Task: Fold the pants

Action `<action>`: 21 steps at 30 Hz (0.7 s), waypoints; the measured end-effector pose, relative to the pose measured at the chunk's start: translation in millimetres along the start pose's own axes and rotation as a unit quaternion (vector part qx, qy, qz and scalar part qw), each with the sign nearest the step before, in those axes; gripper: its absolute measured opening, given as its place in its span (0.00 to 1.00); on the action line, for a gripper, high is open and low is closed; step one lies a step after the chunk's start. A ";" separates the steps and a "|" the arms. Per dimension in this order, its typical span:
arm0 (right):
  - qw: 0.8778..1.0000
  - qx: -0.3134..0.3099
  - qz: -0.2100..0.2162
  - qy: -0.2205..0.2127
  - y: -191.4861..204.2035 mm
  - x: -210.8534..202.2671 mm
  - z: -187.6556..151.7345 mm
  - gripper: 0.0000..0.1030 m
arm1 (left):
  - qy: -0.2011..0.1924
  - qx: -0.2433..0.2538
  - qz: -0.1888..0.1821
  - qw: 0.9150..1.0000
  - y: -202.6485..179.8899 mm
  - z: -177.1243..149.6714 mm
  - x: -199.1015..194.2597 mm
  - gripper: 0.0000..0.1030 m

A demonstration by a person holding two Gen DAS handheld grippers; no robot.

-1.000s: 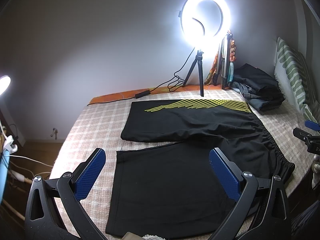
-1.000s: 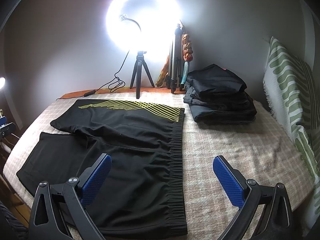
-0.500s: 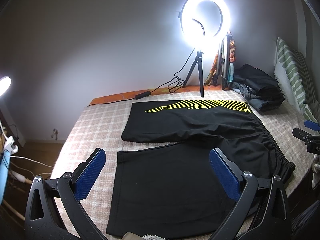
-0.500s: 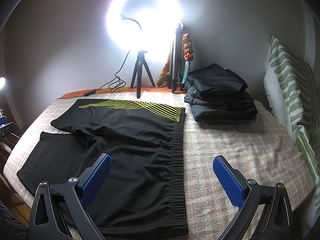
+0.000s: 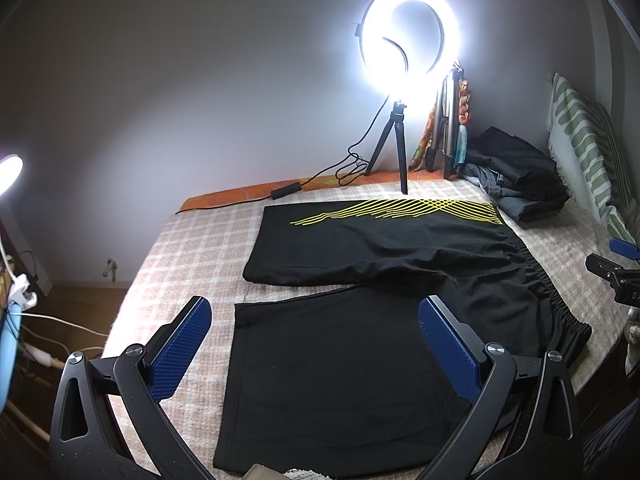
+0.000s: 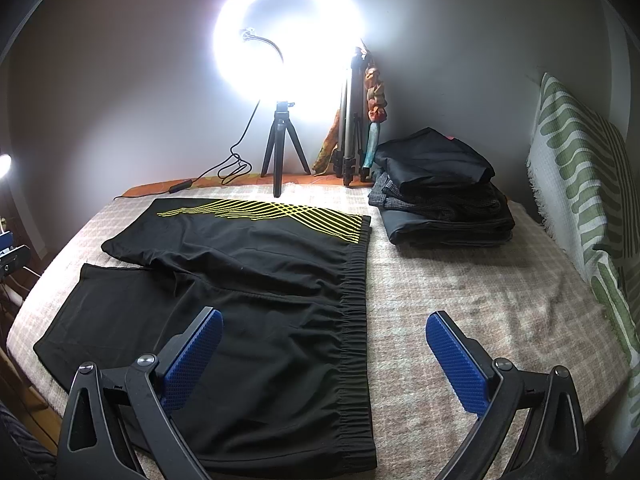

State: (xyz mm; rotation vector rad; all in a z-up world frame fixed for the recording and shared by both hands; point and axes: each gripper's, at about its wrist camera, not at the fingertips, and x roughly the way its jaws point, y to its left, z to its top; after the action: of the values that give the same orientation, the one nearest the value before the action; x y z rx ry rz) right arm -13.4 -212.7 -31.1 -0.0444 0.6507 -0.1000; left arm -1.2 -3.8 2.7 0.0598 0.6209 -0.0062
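Note:
Black shorts [image 5: 360, 280] [image 6: 256, 280] with yellow stripes on the far leg lie spread flat on the checked bed cover, waistband to the right. My left gripper [image 5: 314, 316] hovers open above the near leg, its blue pads [image 5: 180, 352] wide apart with nothing between them. My right gripper [image 6: 324, 328] hovers open over the near end of the elastic waistband [image 6: 354, 320], also holding nothing. The right gripper's tip [image 5: 616, 272] shows at the right edge of the left wrist view.
A lit ring light on a small tripod [image 5: 396, 148] [image 6: 282, 144] stands at the bed's far edge with its cable. A stack of folded dark clothes [image 6: 440, 188] sits at the far right. A green-patterned pillow [image 6: 580, 184] leans on the right. A lamp [image 5: 8, 172] and cables are at left.
Both grippers stay open and nearly still. The views have drifted only slightly; the shorts have not moved.

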 end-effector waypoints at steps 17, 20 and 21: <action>1.000 0.000 0.000 -0.001 0.6 -0.1 0.0 1.00 | -0.001 0.002 0.001 1.000 1.6 0.4 -1.0 1.00; 1.000 0.000 0.000 0.000 0.2 -0.7 0.3 1.00 | -0.001 0.003 0.002 1.000 1.6 0.5 -1.0 1.00; 1.000 0.000 0.000 0.000 0.3 -0.8 0.3 1.00 | -0.002 0.003 0.002 1.000 1.8 0.5 -1.1 1.00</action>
State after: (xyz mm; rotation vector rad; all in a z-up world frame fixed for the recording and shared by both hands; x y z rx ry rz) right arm -13.9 -212.3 -30.5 -0.0448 0.6502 -0.0994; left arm -1.8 -2.0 3.9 0.0673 0.6177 -0.0037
